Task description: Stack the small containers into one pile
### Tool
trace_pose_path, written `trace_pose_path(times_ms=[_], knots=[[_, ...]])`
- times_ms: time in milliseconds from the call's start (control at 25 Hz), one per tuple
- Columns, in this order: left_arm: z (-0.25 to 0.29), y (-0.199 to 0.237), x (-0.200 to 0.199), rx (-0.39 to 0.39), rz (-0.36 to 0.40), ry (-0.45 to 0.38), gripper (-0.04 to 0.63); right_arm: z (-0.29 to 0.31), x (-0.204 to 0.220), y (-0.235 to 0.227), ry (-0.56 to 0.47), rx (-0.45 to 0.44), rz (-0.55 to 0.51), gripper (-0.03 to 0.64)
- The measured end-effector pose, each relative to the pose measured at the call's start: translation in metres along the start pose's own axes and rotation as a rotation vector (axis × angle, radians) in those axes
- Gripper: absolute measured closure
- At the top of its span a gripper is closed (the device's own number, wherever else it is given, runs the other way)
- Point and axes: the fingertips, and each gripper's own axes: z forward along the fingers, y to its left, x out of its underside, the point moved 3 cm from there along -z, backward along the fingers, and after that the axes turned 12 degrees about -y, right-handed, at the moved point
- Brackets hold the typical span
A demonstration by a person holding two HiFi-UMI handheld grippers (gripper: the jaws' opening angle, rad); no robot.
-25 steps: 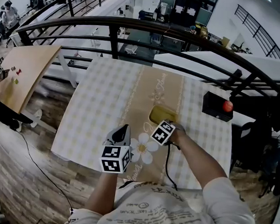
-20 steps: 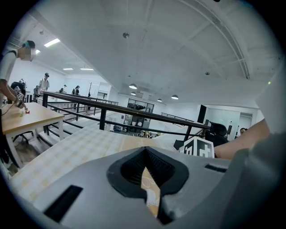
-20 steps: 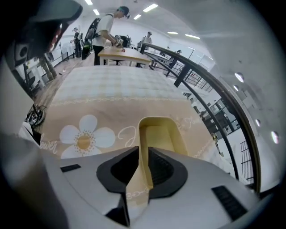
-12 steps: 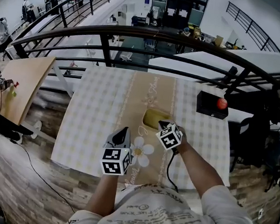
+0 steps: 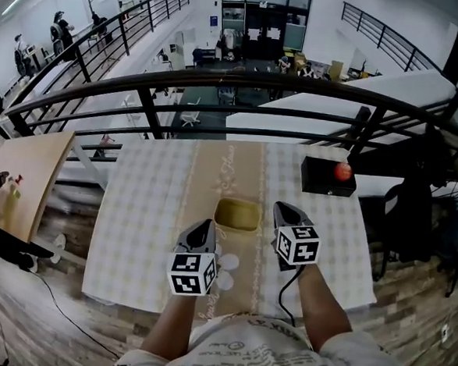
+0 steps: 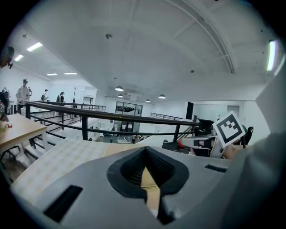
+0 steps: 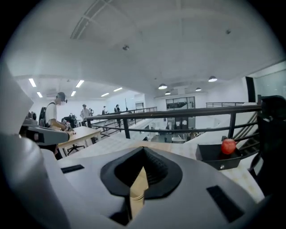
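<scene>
A small olive-yellow container [image 5: 238, 215] sits open side up on the tan runner in the middle of the table [image 5: 141, 211]. I cannot tell whether it is one container or several nested. My left gripper [image 5: 204, 227] hovers just to its near left, shut and empty. My right gripper [image 5: 284, 210] hovers just to its right, apart from it, also shut and empty. In the left gripper view the jaws [image 6: 145, 178] meet, with only runner showing through their notch. The right gripper view shows the same closed jaws [image 7: 137, 179].
A black box [image 5: 327, 177] carrying a red ball [image 5: 342, 171] stands at the table's far right, also seen as the black box [image 7: 217, 156] in the right gripper view. A dark railing [image 5: 244, 81] curves behind the table. A wooden table [image 5: 22, 179] stands to the left.
My right gripper left the container's near edge, closed its jaws and moved to the container's right. The left gripper stayed put. The head view has tilted upward.
</scene>
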Motion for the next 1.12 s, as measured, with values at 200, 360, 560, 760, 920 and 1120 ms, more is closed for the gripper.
trace_pose_path(times_ms=[200,360,560,760,920,1120], knots=[[0.020,-0.028,-0.016,0.053,0.024,-0.031,0.589,-0.040,-0.056,-0.009,-0.276,0.074,-0.106,0.614],[0.030,-0.045,-0.026,0.086,0.042,-0.074,0.589,-0.061,-0.079,-0.002,-0.387,0.084,-0.182,0.614],[0.033,-0.059,-0.036,0.106,0.061,-0.102,0.589,-0.067,-0.086,-0.005,-0.400,0.075,-0.156,0.615],[0.031,-0.060,-0.038,0.104,0.072,-0.106,0.589,-0.065,-0.076,-0.005,-0.367,0.051,-0.108,0.615],[0.029,-0.059,-0.037,0.093,0.072,-0.103,0.589,-0.063,-0.072,-0.002,-0.350,0.038,-0.097,0.615],[0.028,-0.057,-0.036,0.086,0.068,-0.102,0.589,-0.060,-0.067,0.002,-0.328,0.029,-0.095,0.615]])
